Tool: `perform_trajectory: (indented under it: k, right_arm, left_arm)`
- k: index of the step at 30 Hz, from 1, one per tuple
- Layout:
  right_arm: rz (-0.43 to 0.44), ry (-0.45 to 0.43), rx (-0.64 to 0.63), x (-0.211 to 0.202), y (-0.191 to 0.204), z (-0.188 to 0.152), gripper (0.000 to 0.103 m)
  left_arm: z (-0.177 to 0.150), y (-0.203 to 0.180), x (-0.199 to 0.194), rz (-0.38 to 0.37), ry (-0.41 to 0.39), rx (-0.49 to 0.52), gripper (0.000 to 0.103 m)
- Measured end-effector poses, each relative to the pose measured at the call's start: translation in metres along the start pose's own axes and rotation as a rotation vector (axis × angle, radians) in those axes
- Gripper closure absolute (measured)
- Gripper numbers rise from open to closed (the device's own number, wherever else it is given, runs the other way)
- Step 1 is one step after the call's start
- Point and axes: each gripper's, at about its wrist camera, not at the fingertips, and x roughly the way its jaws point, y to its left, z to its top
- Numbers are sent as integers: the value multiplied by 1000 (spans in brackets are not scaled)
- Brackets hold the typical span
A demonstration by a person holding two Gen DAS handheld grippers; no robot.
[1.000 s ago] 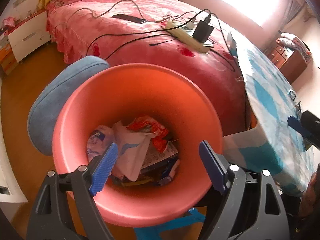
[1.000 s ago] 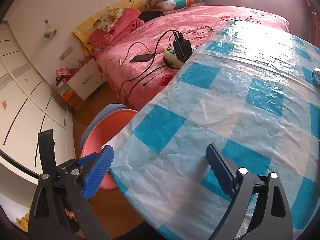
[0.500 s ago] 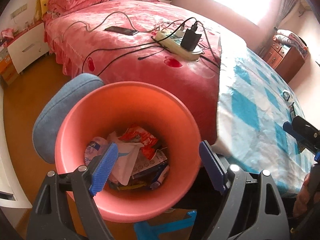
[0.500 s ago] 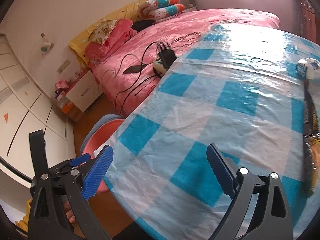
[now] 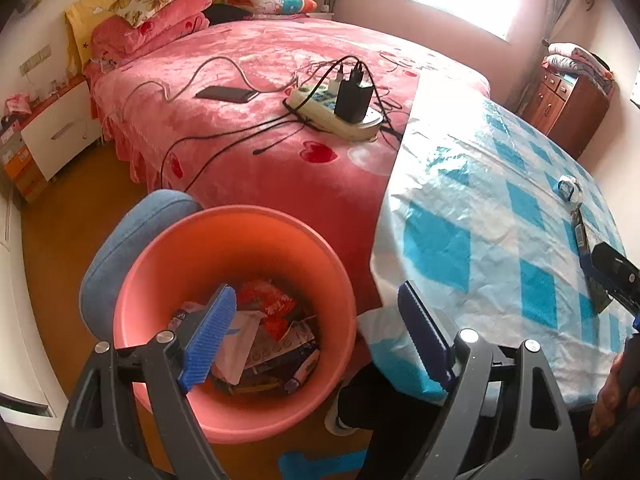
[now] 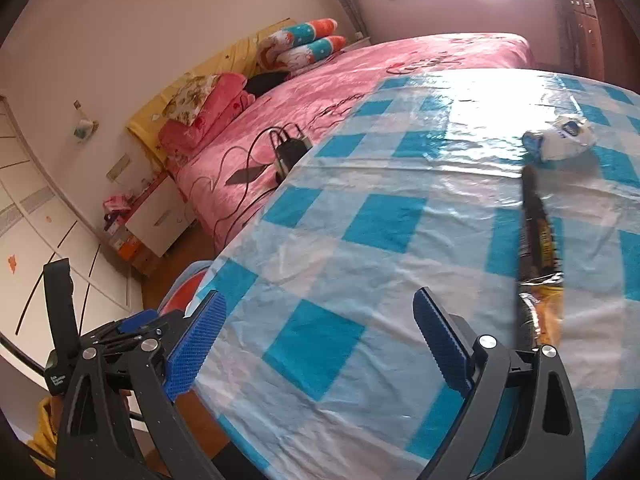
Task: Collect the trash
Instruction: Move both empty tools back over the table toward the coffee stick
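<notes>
A salmon-pink trash bucket [image 5: 152, 280] stands on the floor by the table, with several wrappers and papers [image 5: 260, 332] inside. My left gripper [image 5: 316, 332] hangs above its rim, open and empty. On the blue-checked tablecloth [image 6: 384, 220] lie a crumpled white-and-blue wrapper [image 6: 564, 138] and a long dark-and-yellow snack packet [image 6: 538, 240]. My right gripper [image 6: 320, 336] hovers over the near part of the table, open with nothing between its fingers; both pieces of trash lie ahead to its right. In the left wrist view the same wrapper [image 5: 570, 190] and packet [image 5: 582, 236] show at far right.
A pink bed [image 5: 260, 80] lies beyond the bucket, carrying a power strip with chargers [image 5: 340, 108], cables and a phone [image 5: 226, 94]. A blue padded stool [image 5: 124, 232] stands against the bucket's left. White drawers [image 5: 56, 132] sit at the left wall, a brown cabinet [image 5: 568, 100] at far right.
The left gripper has risen and drawn back from the bucket, which now looks smaller. The right gripper has slid across the table toward the right, bringing the wrapper and packet into view.
</notes>
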Motion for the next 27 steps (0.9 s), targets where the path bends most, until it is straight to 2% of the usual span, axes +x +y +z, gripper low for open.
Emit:
perform_trajectory:
  k: [8,27]
  right_arm:
    - [-5,-32,25,-18,-20,2,10]
    - [-14,21,76,-17,-57,10,10]
  left_arm:
    - [8,-30,-11,-11,-30,55,19]
    - [6,-91,-17,-21,-24,167,19]
